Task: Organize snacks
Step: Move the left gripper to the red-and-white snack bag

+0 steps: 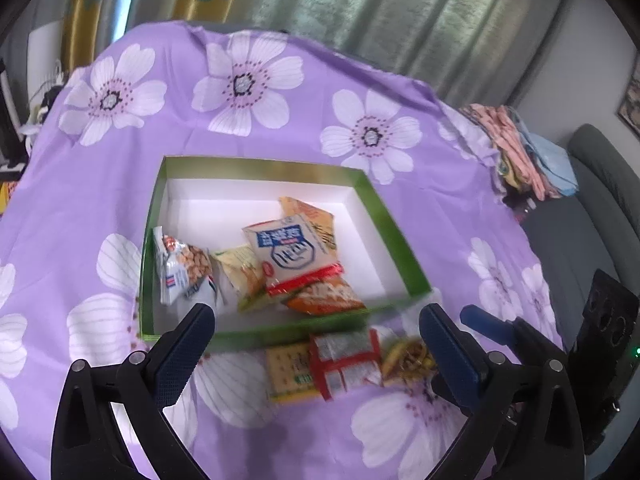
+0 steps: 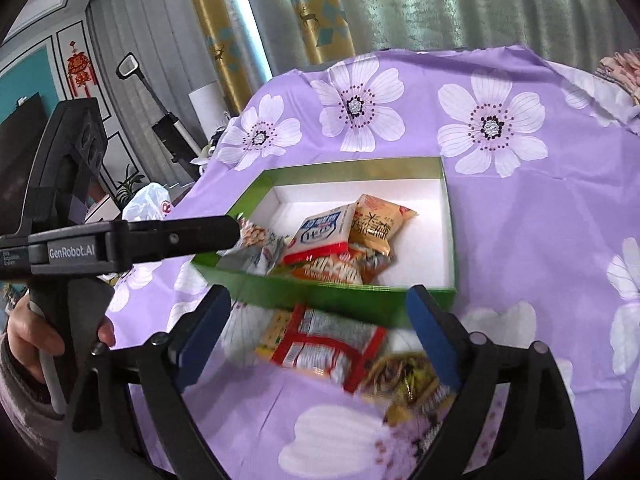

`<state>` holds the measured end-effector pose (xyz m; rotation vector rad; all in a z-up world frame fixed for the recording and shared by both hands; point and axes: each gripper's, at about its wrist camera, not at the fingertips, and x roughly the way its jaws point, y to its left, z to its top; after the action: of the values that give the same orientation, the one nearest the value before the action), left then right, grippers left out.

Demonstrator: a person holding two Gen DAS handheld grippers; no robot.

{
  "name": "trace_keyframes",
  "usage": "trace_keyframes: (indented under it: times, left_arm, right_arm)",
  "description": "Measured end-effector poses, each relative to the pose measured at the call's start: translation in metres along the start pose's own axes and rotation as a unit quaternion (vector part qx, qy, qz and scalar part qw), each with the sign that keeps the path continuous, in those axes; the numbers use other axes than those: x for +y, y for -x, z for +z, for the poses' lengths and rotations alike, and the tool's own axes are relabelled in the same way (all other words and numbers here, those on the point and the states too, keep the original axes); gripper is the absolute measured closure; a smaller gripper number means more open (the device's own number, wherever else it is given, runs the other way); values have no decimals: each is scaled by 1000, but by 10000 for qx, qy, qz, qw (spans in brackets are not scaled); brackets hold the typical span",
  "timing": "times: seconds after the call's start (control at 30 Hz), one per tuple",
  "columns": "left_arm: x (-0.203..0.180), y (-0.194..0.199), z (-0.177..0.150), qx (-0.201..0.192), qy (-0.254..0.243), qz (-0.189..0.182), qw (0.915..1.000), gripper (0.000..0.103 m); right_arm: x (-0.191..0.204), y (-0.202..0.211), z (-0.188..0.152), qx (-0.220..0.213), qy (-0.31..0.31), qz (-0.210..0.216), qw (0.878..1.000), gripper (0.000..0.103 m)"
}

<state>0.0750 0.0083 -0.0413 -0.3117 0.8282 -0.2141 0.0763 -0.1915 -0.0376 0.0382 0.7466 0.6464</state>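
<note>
I'm looking into a home living room: curtains [image 2: 400, 0], a grey sofa [image 1: 592, 208], a red knot ornament [image 2: 81, 68] hanging on the panelled wall.

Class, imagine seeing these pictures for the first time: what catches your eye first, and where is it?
The purple flowered cloth fills both views. At its middle sits a green box with snack packets piled toward its near side. Three more packets lie on the cloth just in front of the box.

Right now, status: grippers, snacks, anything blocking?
Left gripper open, empty. Right gripper open, empty. Green cardboard box holds several packets; red-and-white packet, two more outside on purple floral cloth. Nothing blocking.
</note>
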Motion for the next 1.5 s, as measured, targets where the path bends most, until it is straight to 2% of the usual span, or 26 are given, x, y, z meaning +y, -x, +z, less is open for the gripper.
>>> trace_keyframes:
  times: [0.27, 0.33, 0.5, 0.63, 0.87, 1.07, 1.2, 1.33, 1.5]
  left_arm:
    - [-33, 44, -27, -391, -489, 186, 9979, 1]
    - [-41, 54, -33, -484, -586, 217, 9969, 1]
    - [-53, 66, -48, -537, -724, 215, 9957, 1]
    - [-47, 69, -61, -456, -556, 116, 9973, 1]
    - [-31, 54, -83, -112, -228, 217, 9994, 1]
    - [-22, 41, -94, -15, 9, -53, 10000, 1]
    - [-20, 33, -96, -76, 16, -370, 9993, 1]
    - [-18, 16, -95, -4, 15, -454, 9990, 1]
    - [-15, -3, -92, 81, -39, -517, 9986, 1]
  right_arm:
    - [12, 42, -25, -81, 127, 34, 9999, 9]
    - [14, 51, -30, -108, 141, 17, 9998, 4]
    - [15, 67, -40, -156, 75, -11, 9998, 3]
    - [14, 76, -52, -104, 38, -6, 9999, 3]
    - [5, 76, -72, 98, -91, 18, 9999, 3]
    - [3, 65, -84, 247, -129, 195, 9994, 3]
    - [3, 50, -90, 327, -120, 433, 9985, 6]
    - [-1, 29, -92, 412, -236, 697, 9964, 20]
    - [-9, 0, -87, 487, -401, 888, 9941, 29]
